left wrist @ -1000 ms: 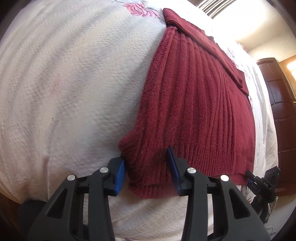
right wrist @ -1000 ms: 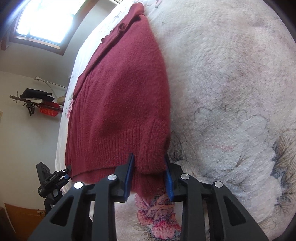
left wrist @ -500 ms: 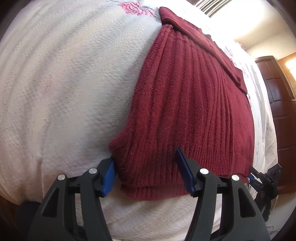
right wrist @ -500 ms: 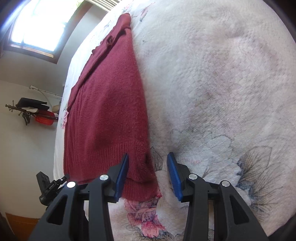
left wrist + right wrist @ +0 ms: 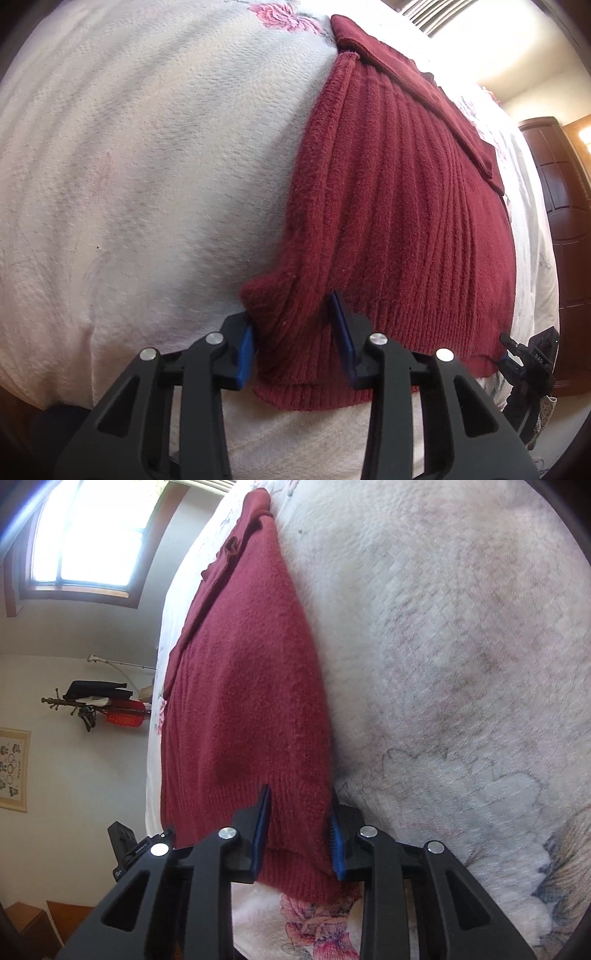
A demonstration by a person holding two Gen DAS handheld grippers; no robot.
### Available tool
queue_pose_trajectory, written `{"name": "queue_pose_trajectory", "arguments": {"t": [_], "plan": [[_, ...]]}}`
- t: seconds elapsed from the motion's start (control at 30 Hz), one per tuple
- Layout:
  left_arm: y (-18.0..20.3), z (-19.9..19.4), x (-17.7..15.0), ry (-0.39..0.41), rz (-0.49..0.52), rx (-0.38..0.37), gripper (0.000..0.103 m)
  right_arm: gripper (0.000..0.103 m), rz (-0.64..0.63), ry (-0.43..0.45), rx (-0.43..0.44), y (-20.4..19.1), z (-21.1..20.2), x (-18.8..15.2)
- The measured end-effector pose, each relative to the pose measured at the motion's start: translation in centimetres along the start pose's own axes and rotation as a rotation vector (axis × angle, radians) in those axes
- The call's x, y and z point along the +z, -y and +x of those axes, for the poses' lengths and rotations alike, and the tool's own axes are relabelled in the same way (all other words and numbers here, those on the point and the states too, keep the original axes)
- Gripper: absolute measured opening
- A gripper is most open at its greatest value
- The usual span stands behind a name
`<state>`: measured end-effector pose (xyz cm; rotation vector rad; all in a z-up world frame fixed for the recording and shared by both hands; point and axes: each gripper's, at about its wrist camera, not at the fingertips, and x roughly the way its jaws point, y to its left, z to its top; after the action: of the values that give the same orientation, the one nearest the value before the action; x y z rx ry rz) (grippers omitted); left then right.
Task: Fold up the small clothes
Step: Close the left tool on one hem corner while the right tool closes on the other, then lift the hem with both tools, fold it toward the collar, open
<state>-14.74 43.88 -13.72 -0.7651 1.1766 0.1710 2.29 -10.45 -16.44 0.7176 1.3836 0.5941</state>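
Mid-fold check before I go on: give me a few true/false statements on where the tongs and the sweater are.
1. The left tongs have the red sweater hem bunched between their pads. True.
2. The right tongs hang over bare bedspread, clear of the sweater. False: they straddle the hem corner.
3. The sweater lies on a wooden floor. False: it lies on the white bedspread.
4. The sweater is ribbed knit. True.
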Motion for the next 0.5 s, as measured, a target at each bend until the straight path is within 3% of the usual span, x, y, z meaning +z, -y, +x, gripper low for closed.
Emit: {"name": "queue_pose_trajectory", "arguments": {"t": [0.07, 0.13, 0.23, 0.5], "plan": [[-0.3, 0.0, -0.2, -0.010, -0.023, -0.030, 0.018, 0.021, 0.001, -0.013, 0.016, 0.0, 0.2, -0.4], [-0.5, 0.1, -0.4, -0.019, -0.041, -0.058, 0.012, 0.017, -0.018, -0.028, 0.019, -0.3, 0.5, -0.8], [-0.2, -0.1, -0.7, -0.011, -0.045, -0.056, 0.008, 0.007, -0.046, -0.037, 0.015, -1.0, 0.6, -1.1], [2.5, -3.5, 0.1, 0.057, 0.018, -0.109, 0.007, 0.007, -0.105, 0.008, 0.134, -4.5, -2.1, -0.2]]}}
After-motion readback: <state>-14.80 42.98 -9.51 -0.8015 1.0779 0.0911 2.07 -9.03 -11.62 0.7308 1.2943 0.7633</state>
